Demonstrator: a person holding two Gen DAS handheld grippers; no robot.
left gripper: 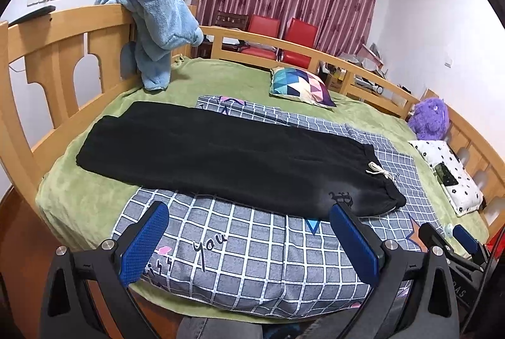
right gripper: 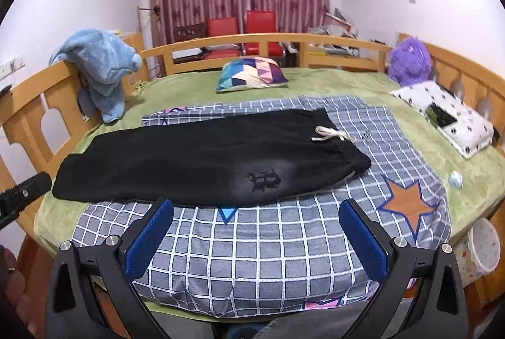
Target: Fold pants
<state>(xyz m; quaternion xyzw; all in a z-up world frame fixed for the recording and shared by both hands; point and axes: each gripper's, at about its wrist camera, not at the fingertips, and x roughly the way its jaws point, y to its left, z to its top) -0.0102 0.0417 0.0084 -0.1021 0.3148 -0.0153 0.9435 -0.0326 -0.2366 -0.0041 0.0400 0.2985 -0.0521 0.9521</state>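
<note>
Left wrist view
Left gripper (left gripper: pixel 249 214): jaws spread wide, nothing between the blue pads, hovering over the near edge of the bed.
Pants (left gripper: pixel 221 149): black, lying flat and lengthwise on the grid-pattern quilt (left gripper: pixel 252 260), legs together, waistband to the right, cuffs reaching the green blanket (left gripper: pixel 79 196).
Drawstring (left gripper: pixel 377 171): white, tied at the waistband.
Right gripper (left gripper: pixel 454 234): seen at the lower right edge, jaws apart, empty.

Right wrist view
Right gripper (right gripper: pixel 255 209): jaws wide apart, holding nothing, just short of the pants' near edge.
Pants (right gripper: pixel 195 162): stretched across the quilt (right gripper: pixel 268 260), waistband right, dark emblem (right gripper: pixel 264 180) on the hip.
Left gripper (right gripper: pixel 25 193): only a black part visible at the left edge.
Background: blue towel (right gripper: pixel 101 67) over the wooden bed rail (right gripper: pixel 31 111), patterned cushion (right gripper: pixel 249 73), purple plush toy (right gripper: pixel 408 61).
</note>
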